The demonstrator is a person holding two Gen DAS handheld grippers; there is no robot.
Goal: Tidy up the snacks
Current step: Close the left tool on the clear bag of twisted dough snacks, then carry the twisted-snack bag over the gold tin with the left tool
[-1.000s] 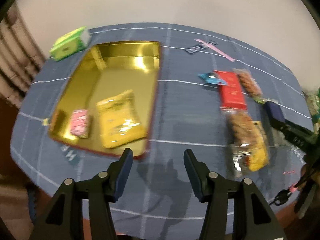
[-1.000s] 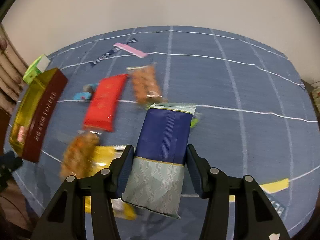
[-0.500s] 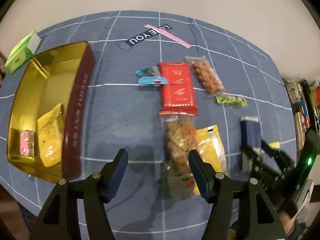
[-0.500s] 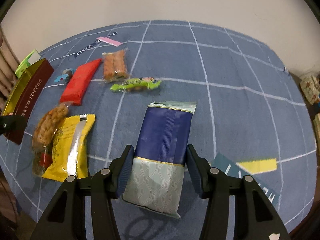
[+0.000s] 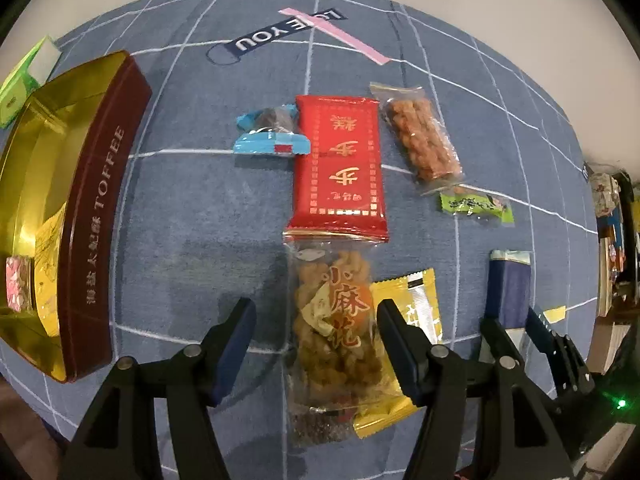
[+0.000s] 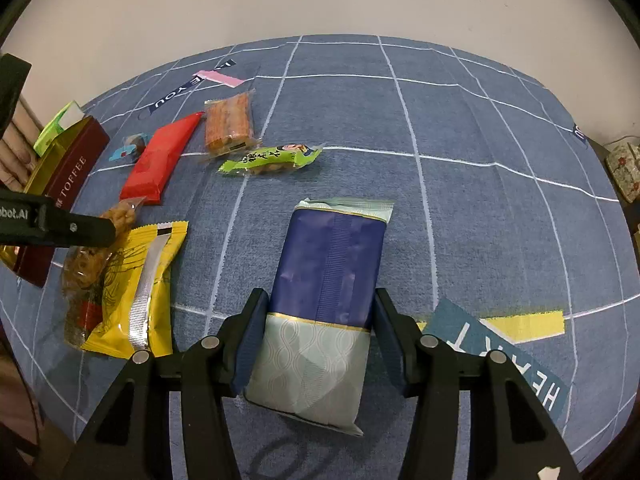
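Since the earlier frame my left claw has swung from the toffee tin to straddle the clear twist-snack bag, jaws closing but not pressing, on the table beside the yellow packet, which it could snag; my right claw grips the navy packet.

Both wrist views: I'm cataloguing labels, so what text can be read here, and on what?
"TOFFEE": maroon side of the tin.
"LOVE YOU": printed on the blue cloth.
"HEART": cloth print.
"bot.AI": left gripper.
Chinese characters on the red packet, twist-snack bag and green packet: not transcribed.
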